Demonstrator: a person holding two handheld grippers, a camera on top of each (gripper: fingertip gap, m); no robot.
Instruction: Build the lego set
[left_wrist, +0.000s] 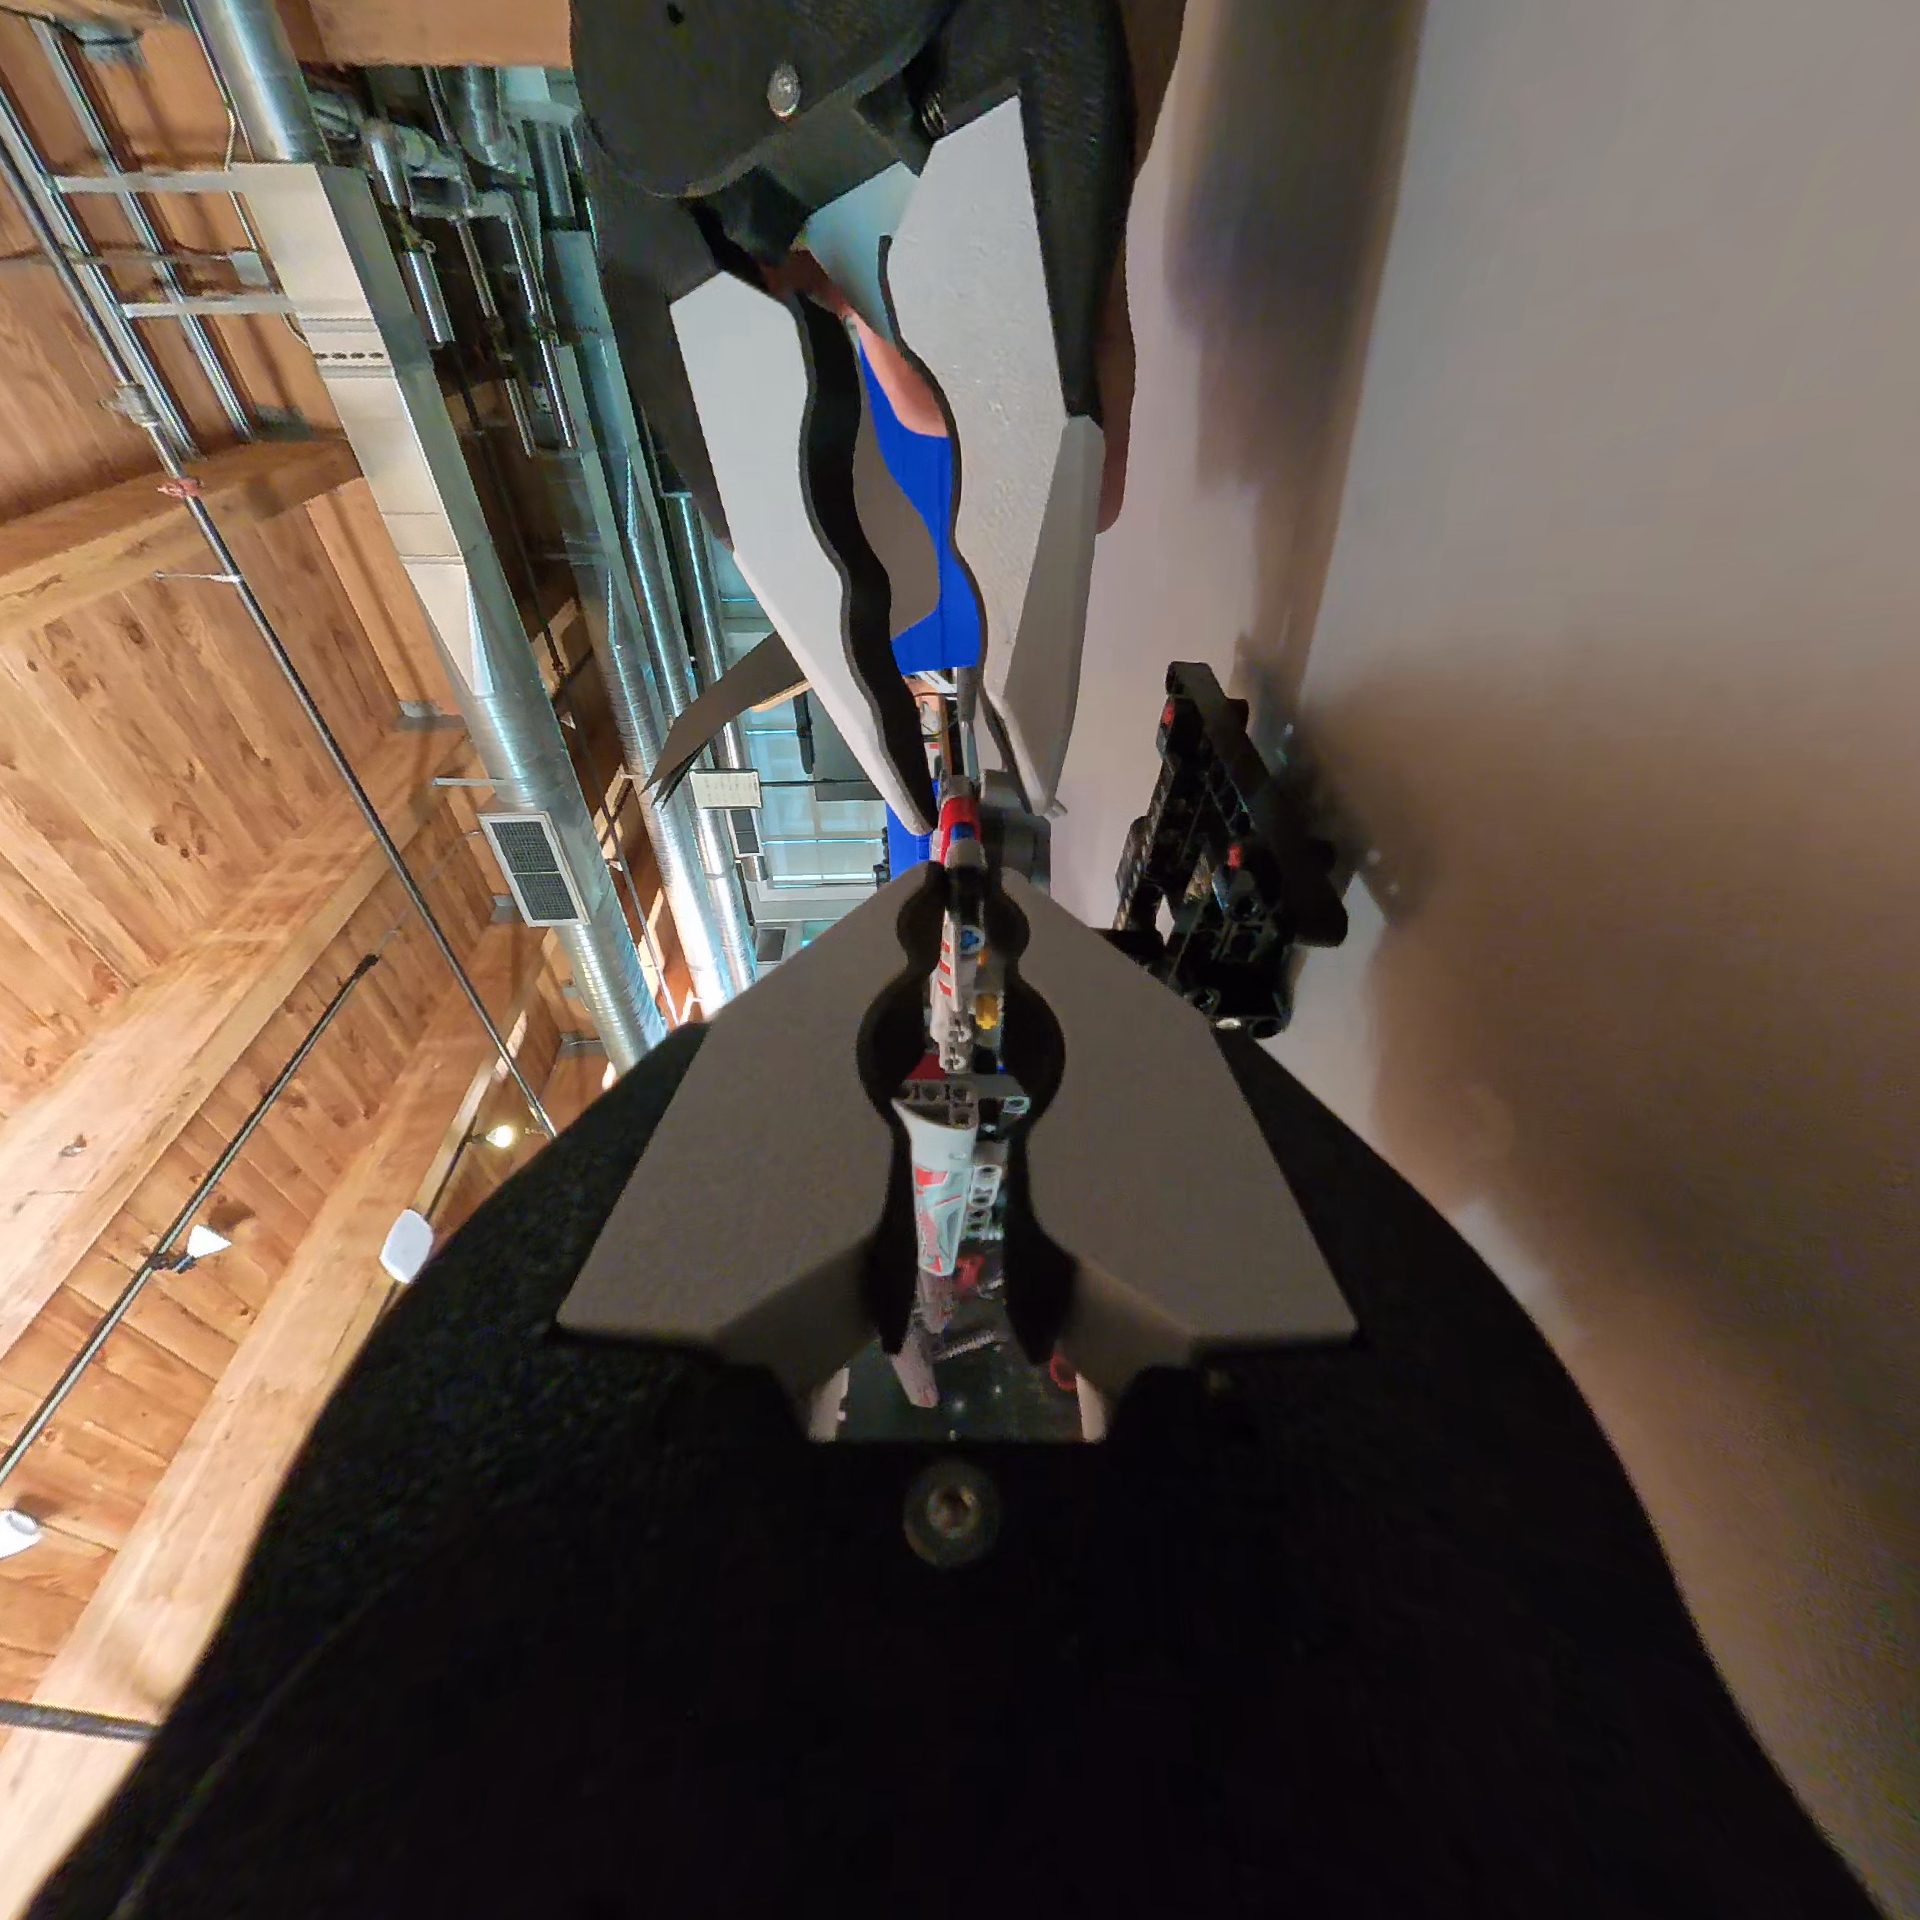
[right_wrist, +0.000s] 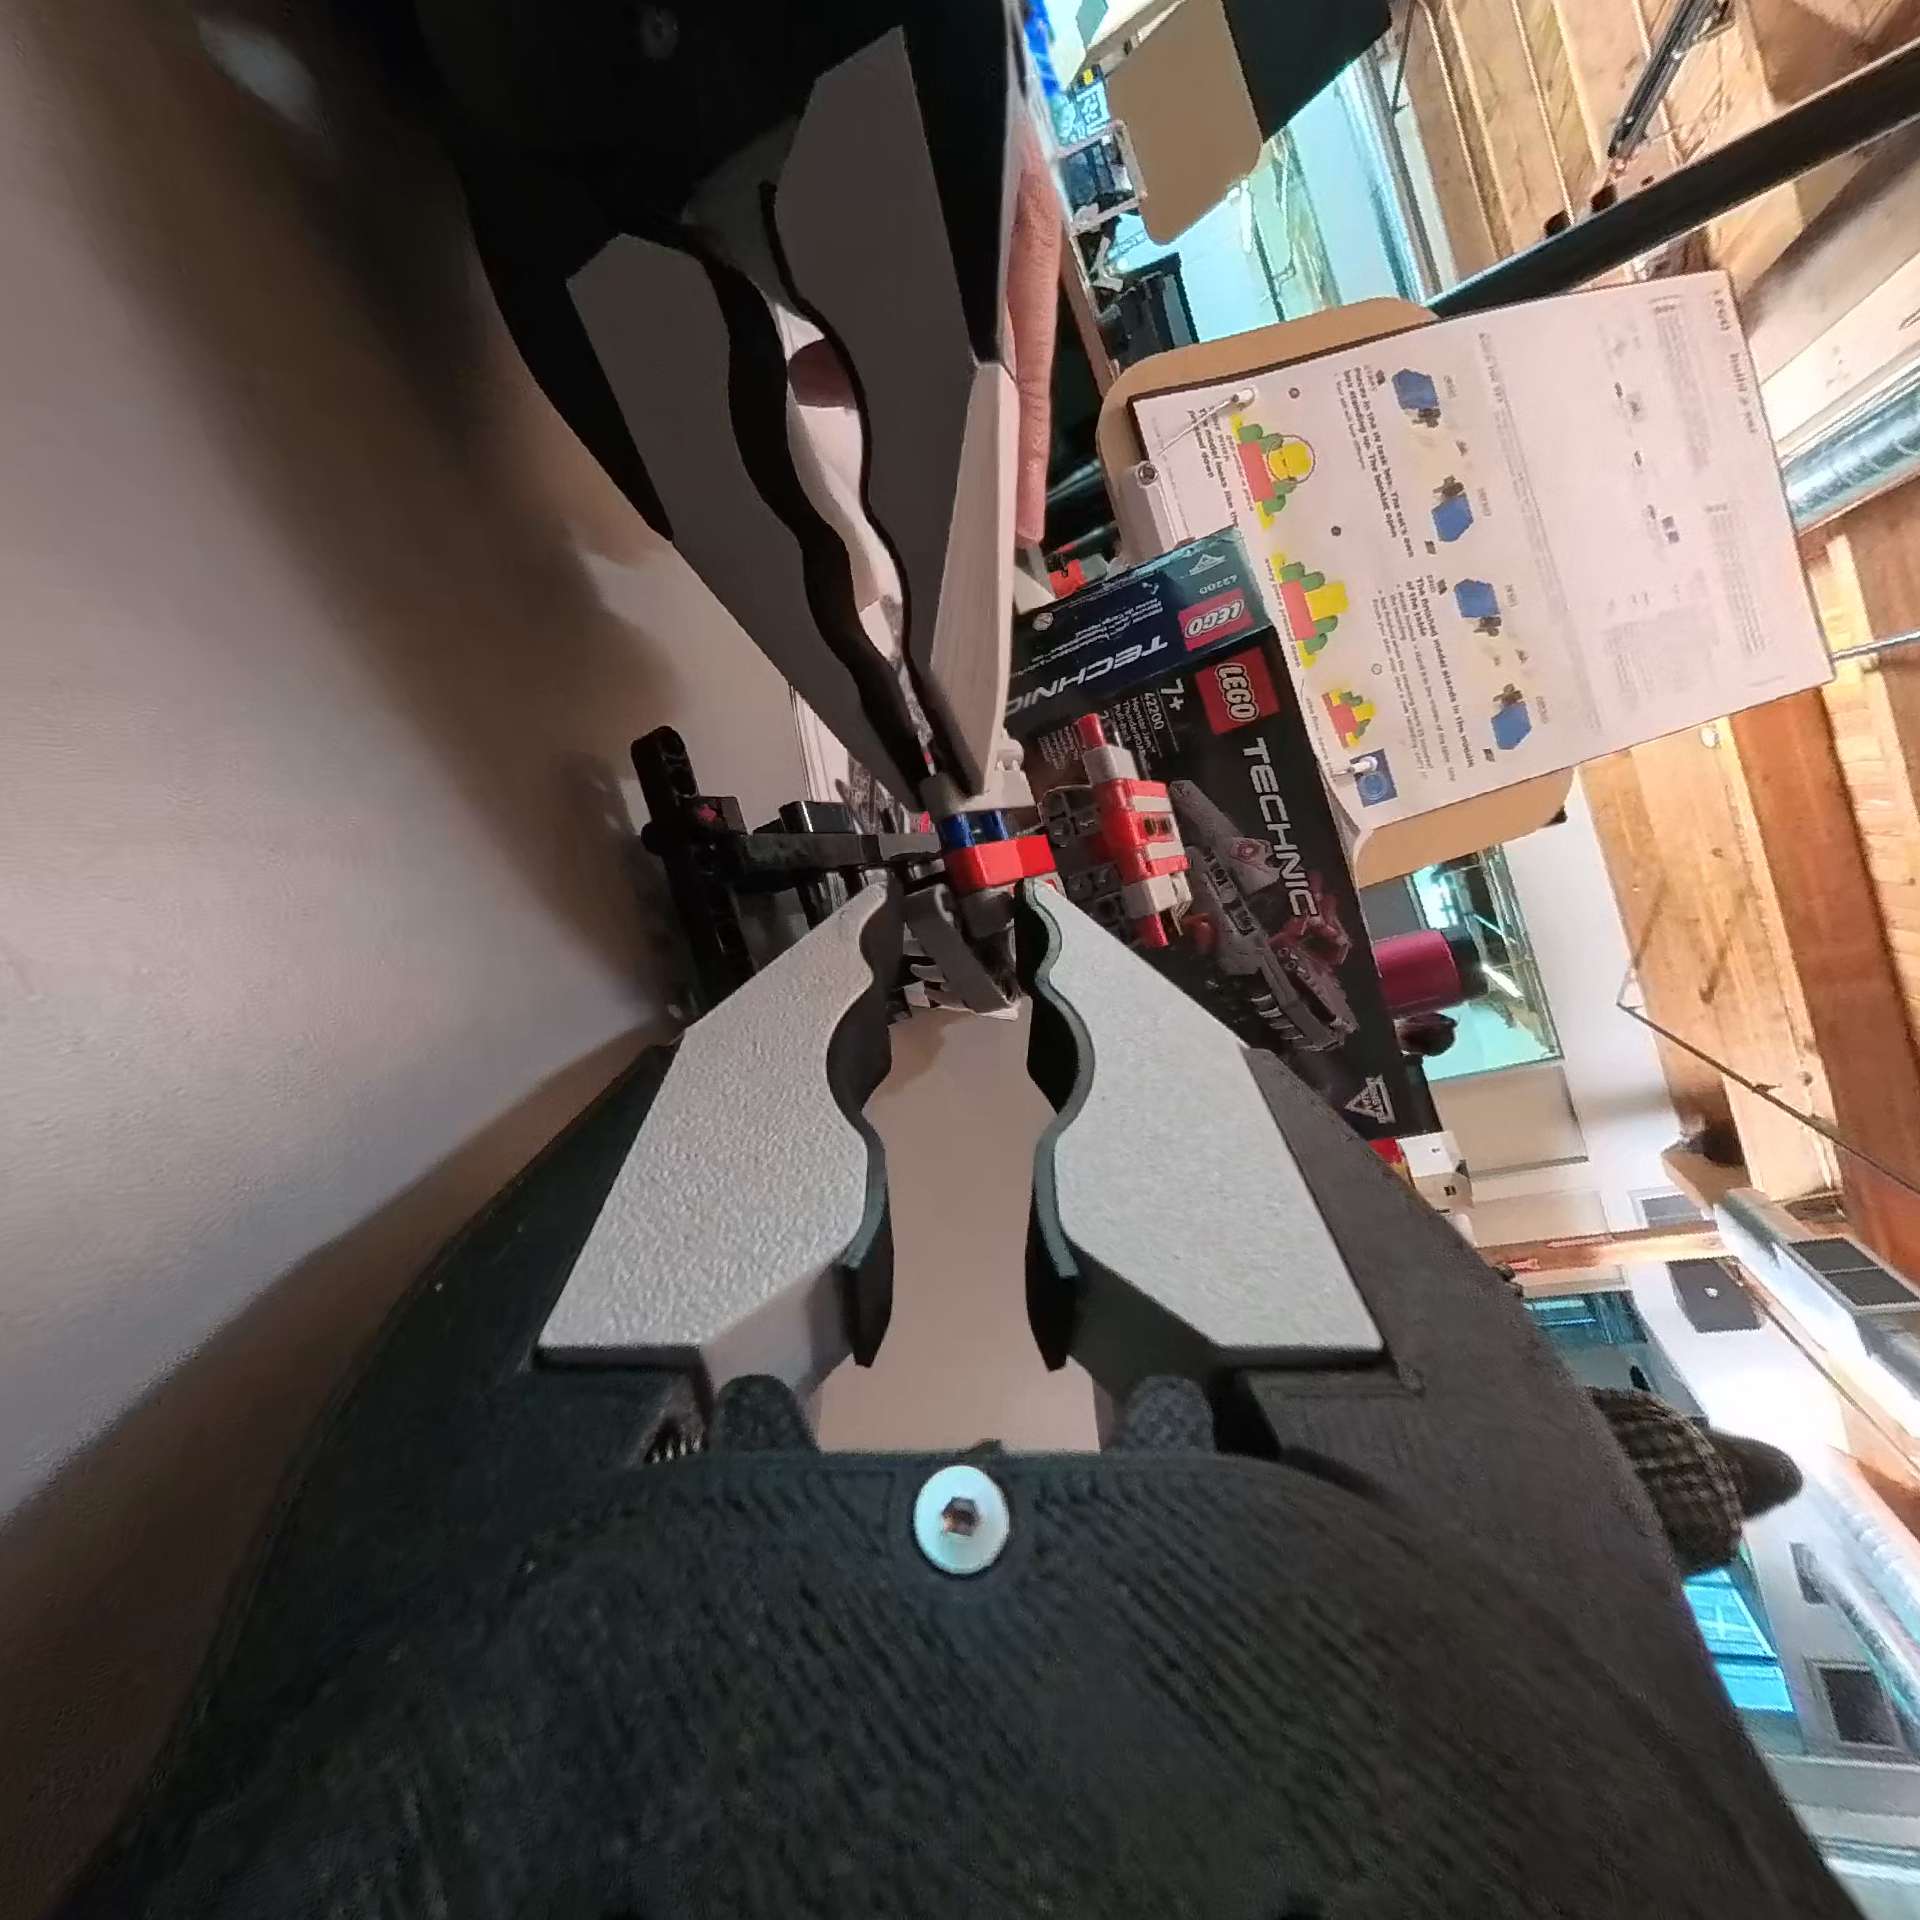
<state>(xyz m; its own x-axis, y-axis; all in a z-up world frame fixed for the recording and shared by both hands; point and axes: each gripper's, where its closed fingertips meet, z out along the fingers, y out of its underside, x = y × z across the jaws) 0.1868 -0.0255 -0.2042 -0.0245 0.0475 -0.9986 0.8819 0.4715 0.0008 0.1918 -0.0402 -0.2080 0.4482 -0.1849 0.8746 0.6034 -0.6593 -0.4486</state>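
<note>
A slim white, red and grey lego model (left_wrist: 956, 997) runs lengthwise between the fingers of my left gripper (left_wrist: 971, 894), which is shut on it. In the right wrist view the model's end shows red and blue bricks (right_wrist: 982, 847) and a red-and-white block (right_wrist: 1127, 831). My right gripper (right_wrist: 956, 909) is closed on a grey part (right_wrist: 961, 961) at that end, tip to tip with the left gripper (right_wrist: 940, 784). The right gripper also shows in the left wrist view (left_wrist: 982, 810). Both hold the model above the white table (left_wrist: 1610, 935).
A black technic frame (left_wrist: 1216, 862) lies on the table beside the grippers, and also shows in the right wrist view (right_wrist: 707, 862). The set's box (right_wrist: 1278, 831) stands behind the model. A printed instruction sheet on a board (right_wrist: 1507, 520) stands behind the box. The grippers are tip to tip, or close to it.
</note>
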